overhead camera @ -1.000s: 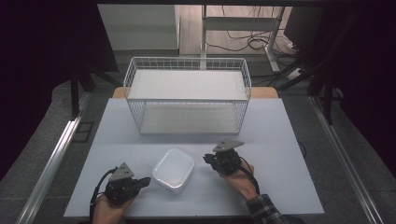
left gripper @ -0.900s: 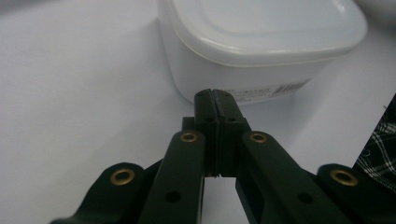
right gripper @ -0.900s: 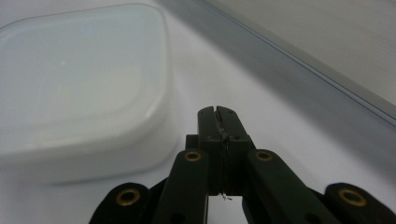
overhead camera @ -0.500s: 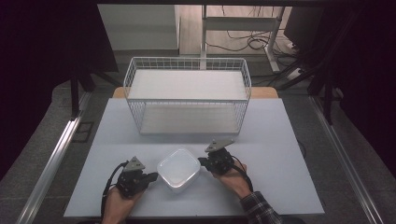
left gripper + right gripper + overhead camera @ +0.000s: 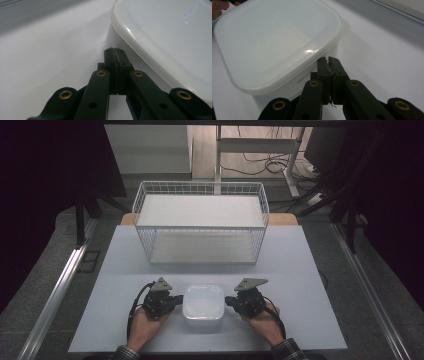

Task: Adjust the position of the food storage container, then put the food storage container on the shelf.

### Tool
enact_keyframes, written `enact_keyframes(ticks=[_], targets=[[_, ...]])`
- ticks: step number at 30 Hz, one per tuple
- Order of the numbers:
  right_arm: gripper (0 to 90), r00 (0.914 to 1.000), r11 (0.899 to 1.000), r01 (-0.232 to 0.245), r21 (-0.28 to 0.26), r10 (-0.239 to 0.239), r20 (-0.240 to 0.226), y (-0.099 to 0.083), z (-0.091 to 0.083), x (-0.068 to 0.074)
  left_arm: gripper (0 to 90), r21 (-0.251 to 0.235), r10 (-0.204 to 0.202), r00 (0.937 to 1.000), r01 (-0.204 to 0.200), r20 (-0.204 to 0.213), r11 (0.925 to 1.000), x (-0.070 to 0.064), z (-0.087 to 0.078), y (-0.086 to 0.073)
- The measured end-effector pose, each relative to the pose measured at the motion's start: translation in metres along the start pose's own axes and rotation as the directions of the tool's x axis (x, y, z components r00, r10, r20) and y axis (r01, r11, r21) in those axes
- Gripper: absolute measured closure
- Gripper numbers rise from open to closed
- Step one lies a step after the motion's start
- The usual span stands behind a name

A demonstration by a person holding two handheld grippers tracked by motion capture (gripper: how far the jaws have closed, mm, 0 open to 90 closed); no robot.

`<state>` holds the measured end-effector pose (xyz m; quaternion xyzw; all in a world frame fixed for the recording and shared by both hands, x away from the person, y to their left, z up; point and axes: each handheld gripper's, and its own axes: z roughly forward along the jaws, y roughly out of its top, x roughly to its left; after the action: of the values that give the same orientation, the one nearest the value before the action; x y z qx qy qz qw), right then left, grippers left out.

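A: Where is the square white translucent plastic container with its lid on (image 5: 203, 302)?

B: On the pale grey table (image 5: 300, 270), on the person's side of the white wire basket (image 5: 201, 222) and well apart from it.

A: And the left gripper (image 5: 176, 299)?

B: At the container's left side, its tips just under the lid rim. Its jaws are pressed together with nothing between them.

A: The right gripper (image 5: 229, 301)?

B: At the container's right side, jaws likewise closed and empty, tips at the wall below the lid's edge. Whether either actually touches the wall, I cannot tell.
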<state>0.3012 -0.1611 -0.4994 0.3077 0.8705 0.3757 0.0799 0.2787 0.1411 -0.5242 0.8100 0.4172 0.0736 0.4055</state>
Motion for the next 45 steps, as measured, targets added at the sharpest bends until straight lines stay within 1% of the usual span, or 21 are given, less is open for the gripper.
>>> enact_keyframes(ticks=[4,5,6,7,8,9,11,12,13,14,15,16,17,18,19,21,23,26,35,43,45], targets=[[84.9,0.9998,1.0,0.004,-0.005,-0.004,0.019,-0.001,-0.002,-0.002,85.5,-0.018,-0.003,1.0,0.003,0.002,0.9998,0.002,-0.009,0.0],[80.8,0.9986,1.0,0.02,-0.009,-0.019,0.049,-0.001,-0.005,-0.002,82.0,-0.027,0.005,1.0,-0.005,-0.003,0.9996,0.003,-0.017,-0.003],[80.8,0.9986,1.0,0.02,-0.009,-0.019,0.049,-0.001,-0.005,-0.002,77.7,-0.027,0.005,1.0,-0.005,-0.003,0.9996,0.003,-0.017,-0.003],[77.7,0.9982,1.0,0.017,-0.016,-0.016,0.059,-0.002,-0.008,-0.003,77.7,-0.035,0.002,1.0,-0.002,-0.004,0.9994,0.004,-0.02,-0.005],[70.6,0.9974,1.0,0.008,-0.027,-0.006,0.072,-0.005,-0.013,-0.006,67.1,-0.039,0.012,0.9999,-0.012,-0.003,0.9992,0.005,-0.027,-0.01],[70.6,0.9974,1.0,0.008,-0.027,-0.006,0.072,-0.005,-0.013,-0.006,62.2,-0.039,0.012,0.9999,-0.012,-0.003,0.9992,0.005,-0.027,-0.01],[59.3,0.9964,0.999,-0.014,-0.042,0.018,0.083,-0.012,-0.02,-0.01,50.4,-0.041,0.032,0.9993,-0.033,-0.019,0.9986,0.003,-0.035,-0.019],[59.3,0.9964,0.999,-0.014,-0.042,0.018,0.083,-0.012,-0.02,-0.01,44.1,-0.041,0.032,0.9993,-0.033,-0.019,0.9986,0.003,-0.035,-0.019],[50.6,0.9961,0.998,-0.03,-0.06,0.035,0.081,-0.016,-0.025,-0.011,38.1,-0.044,0.042,0.9989,-0.043,-0.023,0.9981,0.003,-0.037,-0.022],[50.6,0.9961,0.998,-0.03,-0.06,0.035,0.081,-0.016,-0.025,-0.011,38.1,-0.051,0.047,0.9986,-0.048,-0.024,0.9975,0.002,-0.04,-0.025],[43.4,0.9961,0.997,-0.033,-0.075,0.039,0.08,-0.018,-0.028,-0.01,31.9,-0.055,0.048,0.9987,-0.048,-0.016,0.9973,0.001,-0.041,-0.027],[31.0,0.9959,0.995,-0.024,-0.093,0.032,0.085,-0.021,-0.03,-0.009,23.7,-0.056,0.042,0.9991,-0.042,0.005,0.9976,0.001,-0.042,-0.03],[24.0,0.9961,0.995,-0.016,-0.096,0.025,0.085,-0.023,-0.031,-0.008,19.4,-0.056,0.042,0.9991,-0.042,0.005,0.9976,0.001,-0.042,-0.03],[18.8,0.9956,0.996,-0.011,-0.09,0.02,0.091,-0.026,-0.031,-0.007,16.6,-0.057,0.032,0.9989,-0.031,0.034,0.9979,0.0,-0.042,-0.034],[18.8,0.9956,0.996,-0.011,-0.09,0.02,0.091,-0.026,-0.031,-0.007,15.2,-0.057,0.032,0.9989,-0.031,0.034,0.9979,0.0,-0.042,-0.034],[10.0,0.9943,0.998,-0.006,-0.068,0.013,0.106,-0.032,-0.03,-0.006,9.7,-0.045,0.067,0.9975,-0.066,0.024,0.9968,-0.001,-0.043,-0.036],[8.4,0.9943,0.998,-0.007,-0.063,0.014,0.105,-0.032,-0.03,-0.007,9.4,-0.047,0.073,0.9971,-0.072,0.023,0.9963,-0.001,-0.043,-0.036],[5.4,0.9941,0.996,-0.016,-0.085,0.025,0.106,-0.031,-0.031,-0.007,6.7,-0.063,0.074,0.9967,-0.072,0.033,0.9954,0.001,-0.042,-0.036],[6.4,0.9968,0.994,-0.025,-0.106,0.033,0.073,-0.028,-0.032,-0.009,3.0,-0.056,0.076,0.9969,-0.075,0.022,0.9956,0.004,-0.037,-0.037],[6.6,0.9985,0.991,-0.033,-0.129,0.038,0.04,-0.019,-0.032,-0.006,2.9,-0.069,0.059,0.9966,-0.055,0.057,0.9961,0.005,-0.036,-0.03],[6.7,0.9983,0.99,-0.051,-0.132,0.054,0.022,-0.015,-0.032,-0.005,2.6,-0.073,0.057,0.9956,-0.051,0.074,0.9961,0.004,-0.034,-0.028]])
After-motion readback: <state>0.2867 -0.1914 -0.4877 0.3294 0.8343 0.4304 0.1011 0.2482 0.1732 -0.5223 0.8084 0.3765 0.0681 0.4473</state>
